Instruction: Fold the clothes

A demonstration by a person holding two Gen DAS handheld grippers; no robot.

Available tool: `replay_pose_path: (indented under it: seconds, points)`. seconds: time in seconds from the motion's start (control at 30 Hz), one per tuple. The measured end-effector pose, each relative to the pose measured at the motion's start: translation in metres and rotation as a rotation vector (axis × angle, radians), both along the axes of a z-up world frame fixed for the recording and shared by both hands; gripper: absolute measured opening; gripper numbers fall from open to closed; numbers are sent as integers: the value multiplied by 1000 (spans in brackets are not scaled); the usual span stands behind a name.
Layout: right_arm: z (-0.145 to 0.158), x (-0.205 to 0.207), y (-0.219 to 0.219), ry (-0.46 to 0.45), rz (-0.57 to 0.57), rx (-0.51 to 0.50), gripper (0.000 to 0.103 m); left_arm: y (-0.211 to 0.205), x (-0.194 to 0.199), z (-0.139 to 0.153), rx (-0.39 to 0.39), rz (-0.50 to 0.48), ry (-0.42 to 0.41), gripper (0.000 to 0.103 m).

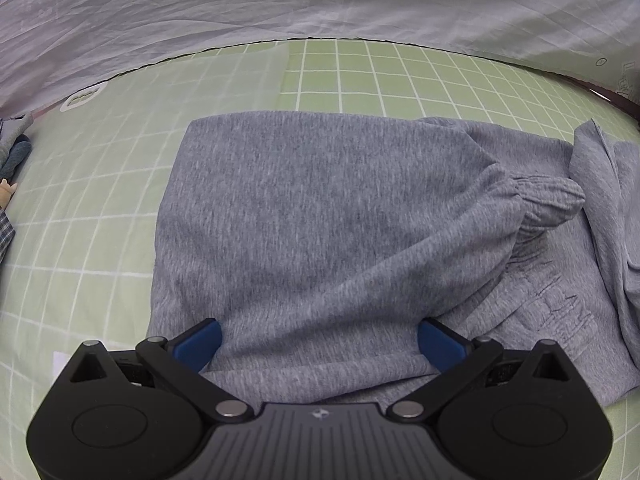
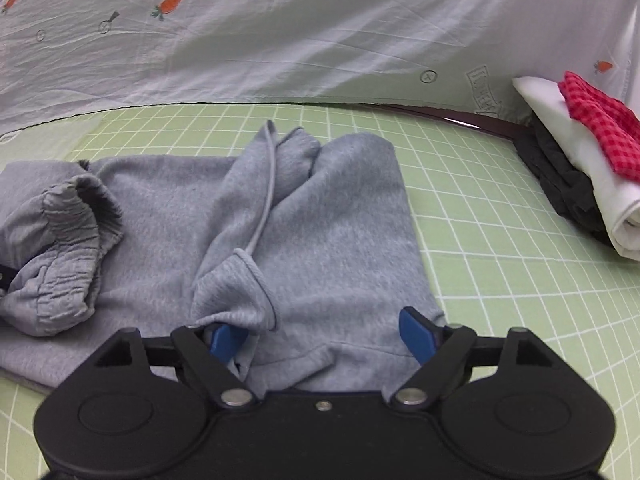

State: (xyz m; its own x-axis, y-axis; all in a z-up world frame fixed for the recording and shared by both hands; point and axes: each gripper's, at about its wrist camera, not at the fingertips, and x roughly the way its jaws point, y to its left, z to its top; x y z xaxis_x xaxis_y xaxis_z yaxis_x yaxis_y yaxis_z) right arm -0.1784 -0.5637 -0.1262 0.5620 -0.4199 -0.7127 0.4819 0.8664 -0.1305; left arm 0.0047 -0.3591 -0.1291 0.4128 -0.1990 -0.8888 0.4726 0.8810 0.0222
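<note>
A pale green grid-patterned mat (image 1: 360,76) covers the table, and a wrinkled white sheet printed with carrots (image 2: 320,32) hangs along its far edge. Spread across the middle of the mat is the grey hoodie (image 1: 320,220), partly folded: the body lies flat, one sleeve is laid over it with its ribbed cuff (image 1: 548,200) toward the right in the left wrist view, and the hood (image 2: 340,208) sits bunched at the garment's right end, with a grey drawstring (image 2: 270,184) trailing over it. At the table's far right corner sits a stack of folded clothes (image 2: 580,168), dark at the bottom, white in the middle, red check on top. At the left edge, a bit of grey and blue fabric (image 1: 16,148) just peeks in. The left gripper (image 1: 320,344) hangs over the hoodie's near edge, jaws spread wide, cloth lying between them, nothing clamped. The right gripper (image 2: 324,336) hovers over the hood end, jaws wide too, grey fabric between the blue pads (image 2: 416,336) but not pinched.
</note>
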Motion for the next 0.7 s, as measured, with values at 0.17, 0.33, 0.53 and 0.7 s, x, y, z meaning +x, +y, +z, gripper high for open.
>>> replay_pose_path:
  seconds: [0.17, 0.33, 0.53, 0.7]
  points:
    - [8, 8, 18, -42, 110, 40, 85, 2, -1, 1, -2, 0, -3, 103]
    - [15, 5, 8, -84, 29, 51, 86, 2, -2, 2, -4, -1, -6, 103]
    - [7, -3, -15, -60, -122, 75, 88, 1, -2, 2, -6, 1, -9, 103]
    - [5, 5, 1, -46, -16, 87, 89, 1, -2, 2, -7, 1, -10, 103]
